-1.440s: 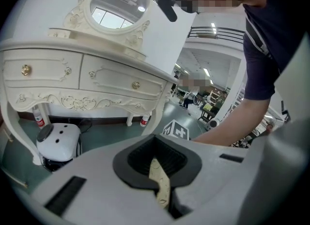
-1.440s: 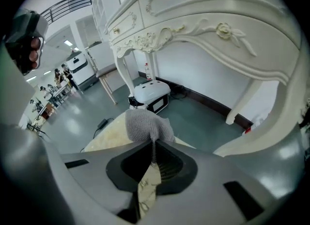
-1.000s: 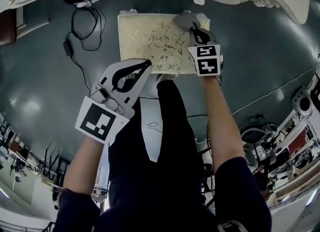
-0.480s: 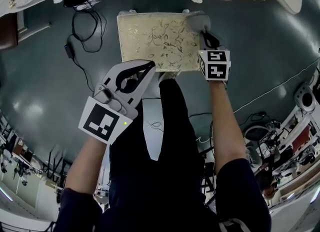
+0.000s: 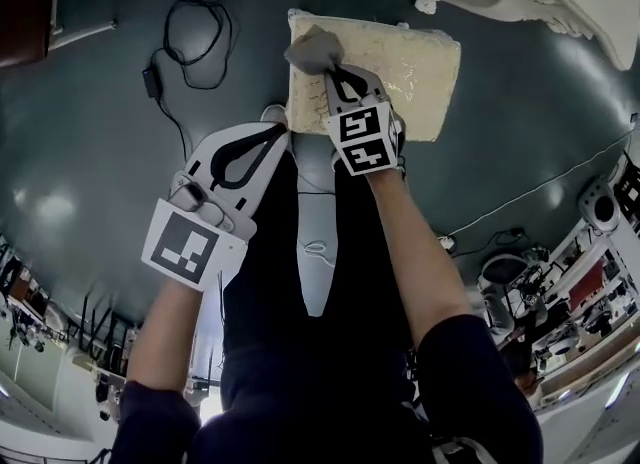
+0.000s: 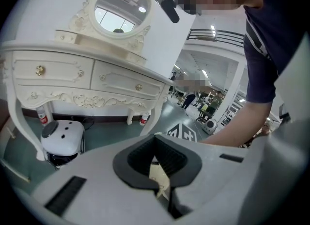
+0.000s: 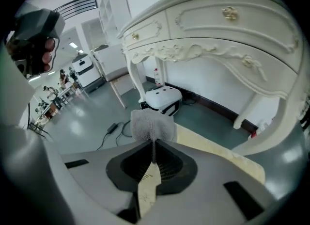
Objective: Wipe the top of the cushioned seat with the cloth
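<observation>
Right hand-held gripper [image 5: 332, 72] clamps the cloth [image 5: 312, 49] ahead of its tips, on the cushioned seat [image 5: 420, 64]; left hand-held gripper [image 5: 284, 131] is closed, empty.

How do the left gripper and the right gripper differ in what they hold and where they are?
The right gripper is shut on the cloth; the left gripper is shut on nothing. The right gripper is over the cushioned seat; the left gripper is just short of its edge. Both have their fingers together.
</observation>
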A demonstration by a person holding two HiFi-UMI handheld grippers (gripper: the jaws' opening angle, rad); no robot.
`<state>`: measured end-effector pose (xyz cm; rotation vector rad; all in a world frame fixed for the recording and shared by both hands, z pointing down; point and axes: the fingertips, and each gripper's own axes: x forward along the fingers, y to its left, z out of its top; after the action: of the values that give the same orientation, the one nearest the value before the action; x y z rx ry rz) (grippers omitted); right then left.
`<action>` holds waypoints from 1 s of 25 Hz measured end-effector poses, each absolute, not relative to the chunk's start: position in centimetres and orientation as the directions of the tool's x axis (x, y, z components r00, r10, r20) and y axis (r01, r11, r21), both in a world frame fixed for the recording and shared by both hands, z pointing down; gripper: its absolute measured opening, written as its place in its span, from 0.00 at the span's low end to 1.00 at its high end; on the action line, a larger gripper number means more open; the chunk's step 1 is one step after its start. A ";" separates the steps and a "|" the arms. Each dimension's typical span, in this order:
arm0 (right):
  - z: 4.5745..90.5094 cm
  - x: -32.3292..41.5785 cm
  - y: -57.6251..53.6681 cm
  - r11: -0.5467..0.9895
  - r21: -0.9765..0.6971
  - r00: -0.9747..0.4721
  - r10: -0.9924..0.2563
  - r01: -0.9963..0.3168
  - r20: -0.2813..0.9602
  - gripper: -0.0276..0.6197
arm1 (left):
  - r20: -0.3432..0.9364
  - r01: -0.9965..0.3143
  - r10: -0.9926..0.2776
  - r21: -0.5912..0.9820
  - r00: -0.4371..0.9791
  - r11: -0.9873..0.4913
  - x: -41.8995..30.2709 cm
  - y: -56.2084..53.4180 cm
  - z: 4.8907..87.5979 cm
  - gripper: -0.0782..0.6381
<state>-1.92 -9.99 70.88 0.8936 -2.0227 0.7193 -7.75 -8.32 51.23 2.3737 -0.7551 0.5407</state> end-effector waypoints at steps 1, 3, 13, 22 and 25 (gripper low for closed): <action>71.1 -3.3 -9.9 0.605 -0.174 -0.440 -0.324 -0.777 0.837 0.10 | 0.528 -0.628 -0.391 0.407 0.754 -0.663 -8.6 -8.2 51.2 0.12; 71.8 -5.3 -9.5 0.628 -0.174 -0.438 -0.294 -0.759 0.849 0.10 | 0.528 -0.634 -0.396 0.410 0.751 -0.656 -10.1 -8.0 51.3 0.12; 74.5 -3.8 -7.5 0.625 -0.158 -0.384 -0.245 -0.764 0.890 0.10 | 0.527 -0.628 -0.388 0.418 0.756 -0.657 -11.2 -6.7 52.3 0.12; 74.9 5.8 -6.2 0.540 -0.156 -0.347 -0.274 -0.827 0.897 0.10 | 0.516 -0.552 -0.311 0.417 0.798 -0.722 -2.4 -6.1 52.5 0.12; 75.2 9.6 -5.8 0.502 -0.152 -0.333 -0.291 -0.851 0.897 0.10 | 0.514 -0.526 -0.280 0.430 0.811 -0.734 1.3 -5.6 52.7 0.12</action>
<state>9.63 -5.82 75.18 0.9480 -1.8674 0.8023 1.30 -5.60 52.69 2.4193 -0.5931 0.5669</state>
